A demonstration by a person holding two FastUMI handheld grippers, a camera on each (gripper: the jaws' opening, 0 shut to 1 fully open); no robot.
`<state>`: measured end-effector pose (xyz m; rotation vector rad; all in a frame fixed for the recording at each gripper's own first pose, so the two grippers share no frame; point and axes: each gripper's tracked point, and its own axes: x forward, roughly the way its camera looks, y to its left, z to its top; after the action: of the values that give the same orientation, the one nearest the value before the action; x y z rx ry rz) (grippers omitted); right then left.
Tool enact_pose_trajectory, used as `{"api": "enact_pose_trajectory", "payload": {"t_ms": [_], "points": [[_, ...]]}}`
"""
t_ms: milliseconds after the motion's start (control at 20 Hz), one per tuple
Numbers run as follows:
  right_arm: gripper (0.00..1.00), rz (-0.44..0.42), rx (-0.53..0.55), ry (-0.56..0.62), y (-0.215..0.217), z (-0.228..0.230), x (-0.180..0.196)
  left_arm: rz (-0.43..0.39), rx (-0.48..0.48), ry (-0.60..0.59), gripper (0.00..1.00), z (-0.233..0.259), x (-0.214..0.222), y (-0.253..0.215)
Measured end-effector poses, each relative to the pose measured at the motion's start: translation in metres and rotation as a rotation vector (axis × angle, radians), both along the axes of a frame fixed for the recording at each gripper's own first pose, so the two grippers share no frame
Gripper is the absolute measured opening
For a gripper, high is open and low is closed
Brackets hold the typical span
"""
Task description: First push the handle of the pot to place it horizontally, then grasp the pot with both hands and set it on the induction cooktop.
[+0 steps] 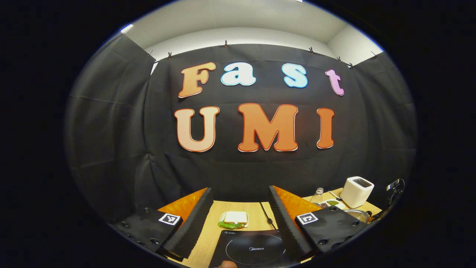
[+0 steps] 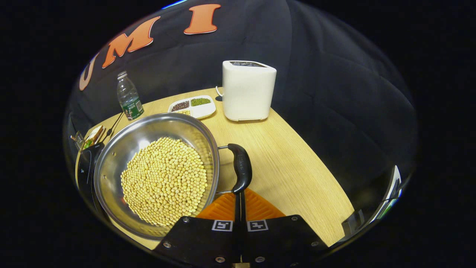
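Observation:
A steel pot [image 2: 111, 156] full of yellow beans [image 2: 163, 178] sits on the wooden table [image 2: 297, 163] in the right gripper view. Its black side handle [image 2: 241, 165] stands up beside the rim. My right gripper [image 2: 238, 196] is shut, its tips touching the handle's near end with nothing between the fingers. The black induction cooktop [image 2: 86, 167] lies just past the pot's left side. In the left gripper view my left gripper [image 1: 241, 190] is open wide above the cooktop [image 1: 253, 245], and the pot's rim [image 1: 357, 213] peeks in at the right.
A white toaster [image 2: 248, 91] stands at the back of the table, beside a divided tray of beans [image 2: 193, 106] and a water bottle [image 2: 128, 96]. A plate with a sandwich [image 1: 234, 219] lies beyond the cooktop, next to a black cord [image 1: 267, 215].

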<state>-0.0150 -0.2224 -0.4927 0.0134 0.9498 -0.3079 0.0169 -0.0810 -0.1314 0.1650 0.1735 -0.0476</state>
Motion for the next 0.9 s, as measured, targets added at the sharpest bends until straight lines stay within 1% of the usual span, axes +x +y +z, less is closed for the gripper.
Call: {"api": "enact_pose_trajectory", "payload": {"t_ms": [150, 300, 350, 500, 550, 700, 800, 900], "points": [[0.0, -0.008, -0.005, -0.014, -0.002, -0.001, 0.014, -0.013, -0.021, 0.034, 0.98, -0.024, 0.002, -0.015], [0.0, -0.008, -0.025, -0.023, -0.005, -0.002, 0.025, -0.041, -0.027, 0.097, 0.97, -0.058, 0.001, -0.038], [0.0, -0.016, -0.028, -0.024, -0.006, -0.002, 0.027, -0.05, -0.032, 0.116, 0.99, -0.071, 0.001, -0.046], [0.0, -0.028, -0.018, -0.025, -0.007, 0.001, 0.025, -0.072, -0.059, 0.178, 0.98, -0.111, 0.006, -0.07], [0.0, -0.025, -0.025, -0.028, -0.009, 0.004, 0.023, -0.081, -0.07, 0.202, 0.98, -0.124, 0.007, -0.079], [0.0, -0.023, -0.089, -0.069, -0.025, 0.024, 0.023, -0.095, -0.098, 0.291, 0.97, -0.17, 0.004, -0.104], [0.01, -0.012, -0.081, -0.114, -0.023, 0.04, 0.027, -0.121, -0.108, 0.35, 0.98, -0.198, 0.0, -0.124], [0.03, 0.029, -0.087, -0.159, -0.018, 0.056, 0.031, -0.141, -0.101, 0.378, 0.98, -0.22, -0.001, -0.141]]}}
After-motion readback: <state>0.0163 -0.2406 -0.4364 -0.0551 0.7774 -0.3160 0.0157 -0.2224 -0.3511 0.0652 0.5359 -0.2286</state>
